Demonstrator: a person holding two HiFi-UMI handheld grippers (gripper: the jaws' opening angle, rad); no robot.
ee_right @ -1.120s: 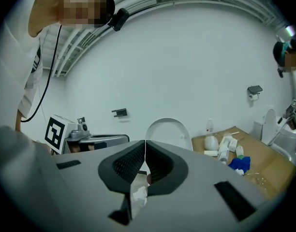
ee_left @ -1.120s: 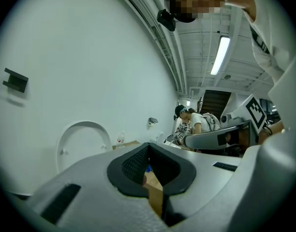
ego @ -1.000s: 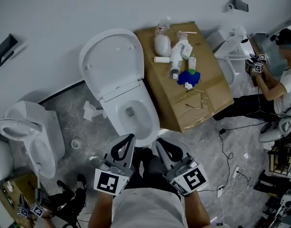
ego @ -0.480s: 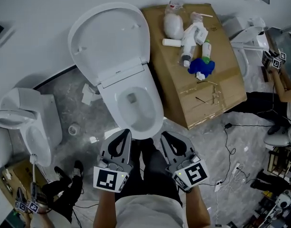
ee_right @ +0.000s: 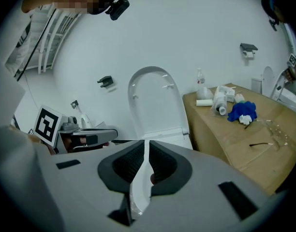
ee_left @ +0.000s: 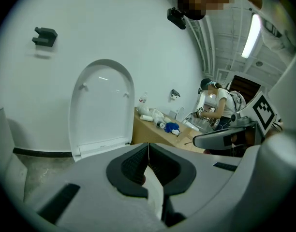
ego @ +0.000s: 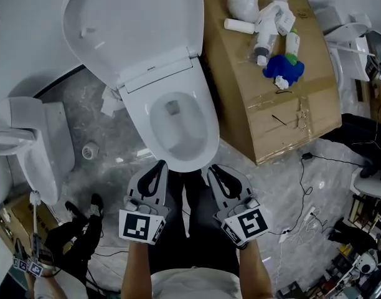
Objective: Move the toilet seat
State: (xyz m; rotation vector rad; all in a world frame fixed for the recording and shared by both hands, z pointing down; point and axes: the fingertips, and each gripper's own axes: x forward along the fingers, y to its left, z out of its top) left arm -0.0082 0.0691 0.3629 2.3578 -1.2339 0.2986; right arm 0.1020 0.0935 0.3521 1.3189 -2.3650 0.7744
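A white toilet stands against the wall with its seat and lid [ego: 134, 30] tipped up and its bowl [ego: 178, 126] open. Both grippers hang just in front of the bowl's front rim, side by side and pointing at it. The left gripper [ego: 160, 164] is shut with nothing in it, and so is the right gripper [ego: 211, 169]. In the left gripper view the jaws [ee_left: 148, 146] meet below the raised lid [ee_left: 102, 105]. The right gripper view shows its closed jaws [ee_right: 145, 144] under the same lid [ee_right: 155, 100]. Neither gripper touches the toilet.
A big cardboard box [ego: 271, 104] lies right of the toilet, bearing bottles and a blue cloth [ego: 284, 70]. A second toilet [ego: 28, 148] stands at the left. Crumpled paper [ego: 109, 101] and a tape roll [ego: 89, 150] lie between them. Cables [ego: 309, 185] trail at the right.
Both grippers have sunk toward the floor together, and the toilet has grown larger and slid up the head view. The jaws stayed shut.
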